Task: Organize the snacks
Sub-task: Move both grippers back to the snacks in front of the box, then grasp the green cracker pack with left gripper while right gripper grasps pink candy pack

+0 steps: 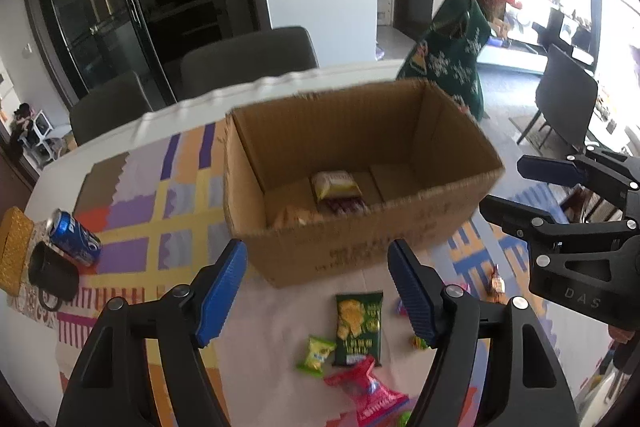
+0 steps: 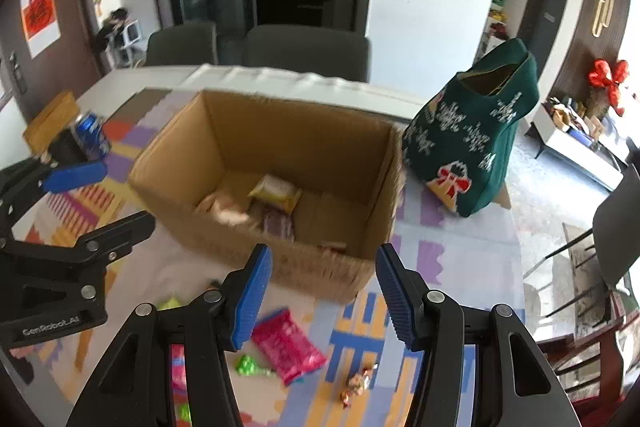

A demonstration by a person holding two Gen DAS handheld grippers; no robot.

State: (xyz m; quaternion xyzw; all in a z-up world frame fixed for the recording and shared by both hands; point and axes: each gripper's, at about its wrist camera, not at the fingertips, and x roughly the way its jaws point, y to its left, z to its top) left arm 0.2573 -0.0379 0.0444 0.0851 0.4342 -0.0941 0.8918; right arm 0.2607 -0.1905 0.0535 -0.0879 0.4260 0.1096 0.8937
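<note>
An open cardboard box (image 1: 360,227) (image 2: 320,263) stands on the table and holds a yellow snack pack (image 1: 335,183) (image 2: 277,190) and other packets. My left gripper (image 1: 316,291) is open and empty, above loose snacks in front of the box: a dark green chip bag (image 1: 359,327), a small light green pack (image 1: 318,354) and a pink bag (image 1: 370,391). My right gripper (image 2: 320,293) is open and empty, above a pink bag (image 2: 286,345), a green candy (image 2: 248,366) and a gold-wrapped candy (image 2: 356,385). It also shows in the left wrist view (image 1: 508,187).
A blue soda can (image 1: 74,237) (image 2: 93,133), a black mug (image 1: 54,273) and a yellow box (image 1: 14,247) sit at the table's left. A green Christmas stocking bag (image 2: 476,135) (image 1: 448,55) stands right of the box. Grey chairs (image 2: 308,51) line the far side.
</note>
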